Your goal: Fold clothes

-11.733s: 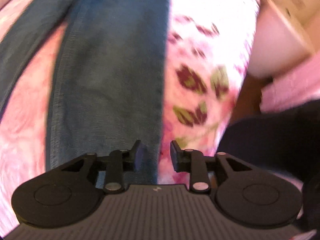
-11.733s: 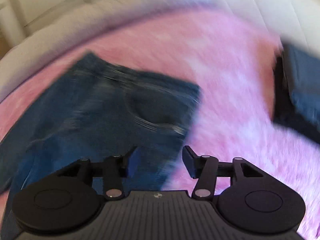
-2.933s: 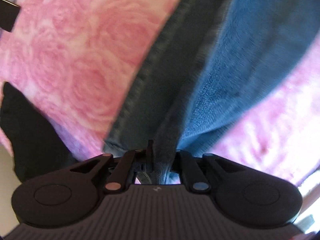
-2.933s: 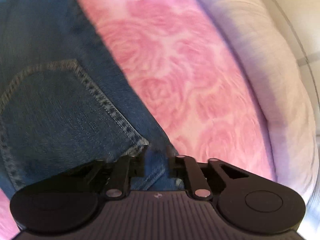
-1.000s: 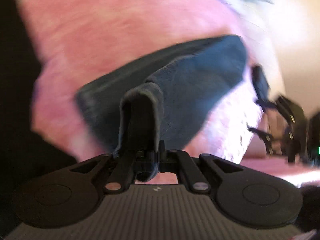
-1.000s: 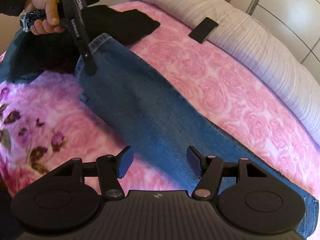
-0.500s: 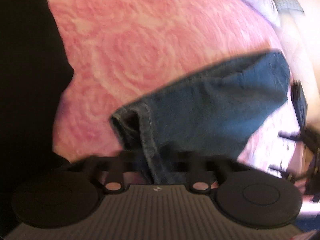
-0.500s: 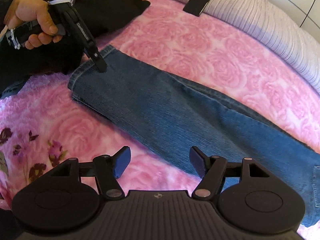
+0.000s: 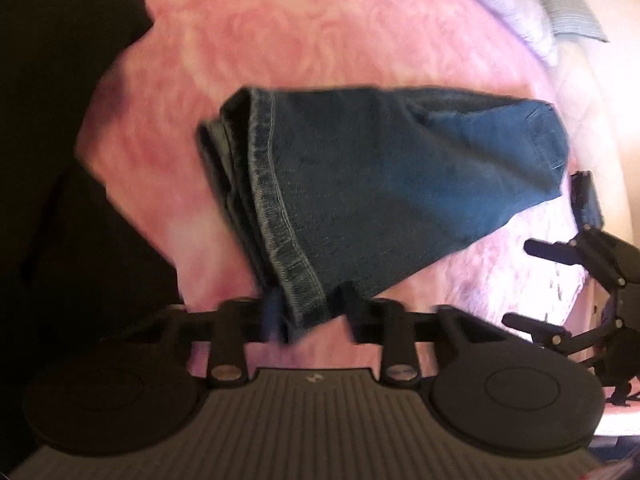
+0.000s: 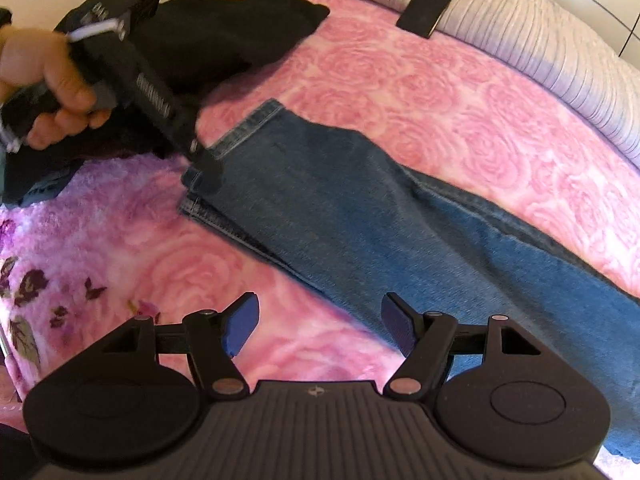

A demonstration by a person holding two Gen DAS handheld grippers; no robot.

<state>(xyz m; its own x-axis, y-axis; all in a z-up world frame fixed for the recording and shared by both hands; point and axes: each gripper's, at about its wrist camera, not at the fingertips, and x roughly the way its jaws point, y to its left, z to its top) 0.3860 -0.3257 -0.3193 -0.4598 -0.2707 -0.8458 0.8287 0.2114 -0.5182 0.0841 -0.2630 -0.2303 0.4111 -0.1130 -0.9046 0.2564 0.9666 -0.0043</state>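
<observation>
Blue jeans (image 10: 400, 220) lie folded lengthwise across the pink rose blanket (image 10: 440, 92), both leg hems stacked at the left end. My left gripper (image 9: 310, 312) is at the near corner of that hem (image 9: 280, 208). Its jaws are opening and stand apart, with the hem corner still between them. In the right wrist view a hand (image 10: 40, 64) holds the left gripper (image 10: 208, 172) tilted down onto the hem. My right gripper (image 10: 320, 328) hovers over the blanket at the jeans' near edge, its jaws opening wide with nothing between them. It also shows in the left wrist view, the right gripper (image 9: 560, 292).
A black garment (image 10: 224, 24) lies bunched beyond the hems, close to the left hand. A flat black rectangle (image 10: 425, 10) rests on the white ribbed cover (image 10: 540, 32) along the far side. The blanket's purple flower print (image 10: 24, 280) lies at the near left.
The left gripper came down with the hem, which now rests on the blanket, and its jaws have parted. The right gripper sank closer to the blanket and spread a little wider.
</observation>
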